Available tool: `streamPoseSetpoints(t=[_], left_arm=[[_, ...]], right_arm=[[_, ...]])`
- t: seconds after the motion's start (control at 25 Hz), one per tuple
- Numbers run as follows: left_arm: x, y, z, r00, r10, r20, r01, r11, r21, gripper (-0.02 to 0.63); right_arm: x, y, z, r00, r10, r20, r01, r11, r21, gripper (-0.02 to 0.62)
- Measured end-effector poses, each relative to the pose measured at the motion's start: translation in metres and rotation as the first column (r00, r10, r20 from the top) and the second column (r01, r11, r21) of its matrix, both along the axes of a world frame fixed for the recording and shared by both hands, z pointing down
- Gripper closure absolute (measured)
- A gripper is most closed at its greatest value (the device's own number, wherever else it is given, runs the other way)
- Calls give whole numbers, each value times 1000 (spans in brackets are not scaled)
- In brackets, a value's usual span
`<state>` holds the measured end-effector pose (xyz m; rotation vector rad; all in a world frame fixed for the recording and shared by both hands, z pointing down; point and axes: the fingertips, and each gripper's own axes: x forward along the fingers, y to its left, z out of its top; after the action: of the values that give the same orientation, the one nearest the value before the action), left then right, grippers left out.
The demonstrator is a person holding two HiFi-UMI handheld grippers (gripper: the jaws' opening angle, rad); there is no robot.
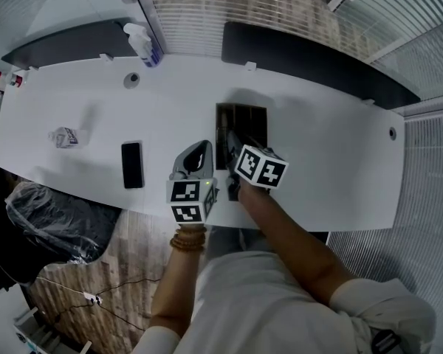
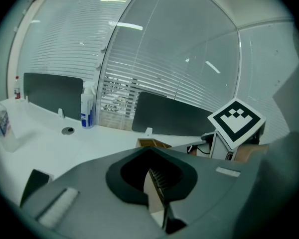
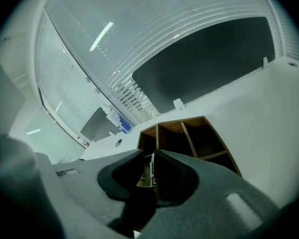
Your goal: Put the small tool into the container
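When looking along the right gripper (image 3: 150, 154), find its jaws a little apart, not clamped, with the small metal tool with a coiled spring (image 3: 149, 171) loose in the gap between them, clear of the left pad. Looks like the release step: hangs right over the near end of the brown wooden container with dividers (image 3: 189, 138) on the white table (image 1: 317, 146). Next calls for opening wider over that same spot, then lifting straight up. Beside it, see the left gripper (image 2: 149, 151) closed on nothing.
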<state>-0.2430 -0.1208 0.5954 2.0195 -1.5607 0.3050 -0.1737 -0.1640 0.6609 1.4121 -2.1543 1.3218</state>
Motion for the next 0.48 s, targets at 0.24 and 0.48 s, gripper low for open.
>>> streamPoseSetpoints(t=[0.24,0.48], left_arm=[[3,-4,-3,1000,12,4,-12,1000,9,603],[15,-12,-16,999,42,5,-42,999,32,603]], right_arm=[[3,-3,-9,1000,3,5,-3,1000,23,532],[12,-8,-28,1000,9,2,-9,998,62,540]])
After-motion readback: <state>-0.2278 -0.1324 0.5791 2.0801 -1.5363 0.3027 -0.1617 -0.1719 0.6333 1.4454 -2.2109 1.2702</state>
